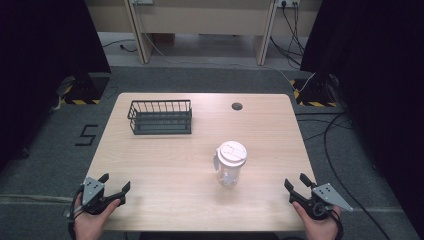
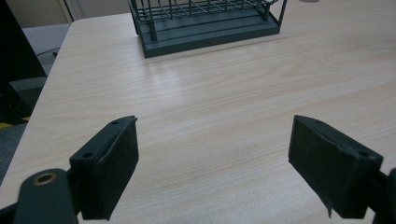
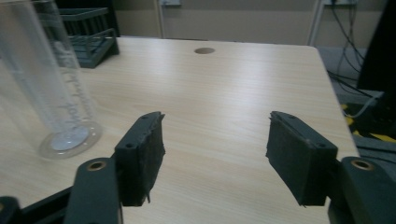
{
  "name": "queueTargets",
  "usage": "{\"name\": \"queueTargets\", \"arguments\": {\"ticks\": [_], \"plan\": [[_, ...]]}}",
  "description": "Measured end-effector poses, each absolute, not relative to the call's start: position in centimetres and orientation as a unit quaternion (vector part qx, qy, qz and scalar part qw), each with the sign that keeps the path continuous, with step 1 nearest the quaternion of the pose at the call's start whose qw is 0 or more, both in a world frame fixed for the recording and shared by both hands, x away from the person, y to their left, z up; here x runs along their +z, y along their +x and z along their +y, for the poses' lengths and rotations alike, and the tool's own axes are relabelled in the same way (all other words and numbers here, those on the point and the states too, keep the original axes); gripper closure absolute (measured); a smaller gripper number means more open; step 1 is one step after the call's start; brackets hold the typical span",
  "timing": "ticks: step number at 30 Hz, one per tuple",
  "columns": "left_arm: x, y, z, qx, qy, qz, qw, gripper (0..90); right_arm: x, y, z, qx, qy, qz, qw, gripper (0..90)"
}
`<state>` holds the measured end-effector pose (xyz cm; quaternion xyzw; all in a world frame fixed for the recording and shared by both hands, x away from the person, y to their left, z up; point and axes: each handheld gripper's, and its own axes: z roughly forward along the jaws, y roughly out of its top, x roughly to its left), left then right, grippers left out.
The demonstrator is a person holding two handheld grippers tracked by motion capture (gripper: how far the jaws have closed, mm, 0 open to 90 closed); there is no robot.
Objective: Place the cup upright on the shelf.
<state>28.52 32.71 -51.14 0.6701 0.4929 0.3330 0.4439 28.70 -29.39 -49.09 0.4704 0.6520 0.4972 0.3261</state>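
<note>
Clear upright plastic tumbler with white lid stands at ten o'clock of my right gripper, nearer than my left gripper; both gape wide, empty.

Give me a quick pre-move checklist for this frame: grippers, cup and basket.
1. Left gripper open, holding nothing: ok.
2. Right gripper open, holding nothing: ok.
3. Cup upright with its lid on: ok.
4. Table bare between right gripper and cup: ok.
5. Basket upright at the far left, apart from the cup: ok.
6. Basket holds nothing: cannot tell.
</note>
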Motion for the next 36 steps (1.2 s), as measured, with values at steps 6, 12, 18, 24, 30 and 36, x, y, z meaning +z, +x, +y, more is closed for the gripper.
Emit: {"name": "queueTargets", "arguments": {"ticks": [6, 12, 18, 24, 30, 36], "plan": [[-51.2, 28.6, 32.7, 0.327, 0.664, 0.497, 0.453, 15.4, -48.9, 28.9, -27.7, 0.514, 0.444, 0.666, 0.309, 32.4], [-51.2, 28.4, 32.7, 0.326, 0.659, 0.498, 0.460, 15.2, -48.6, 29.2, -25.9, 0.524, 0.418, 0.680, 0.296, 30.8], [-51.2, 28.5, 32.7, 0.323, 0.660, 0.497, 0.462, 15.2, -48.6, 29.7, -24.5, 0.528, 0.401, 0.693, 0.283, 30.2], [-51.2, 28.5, 32.6, 0.323, 0.659, 0.497, 0.464, 15.2, -48.8, 30.6, -22.7, 0.533, 0.383, 0.707, 0.263, 29.8], [-51.1, 28.4, 32.5, 0.322, 0.659, 0.495, 0.466, 15.3, -49.1, 31.4, -21.0, 0.535, 0.367, 0.718, 0.250, 29.2], [-51.1, 28.5, 32.4, 0.322, 0.657, 0.494, 0.470, 15.4, -49.3, 32.2, -19.8, 0.538, 0.360, 0.723, 0.240, 28.9]]}}
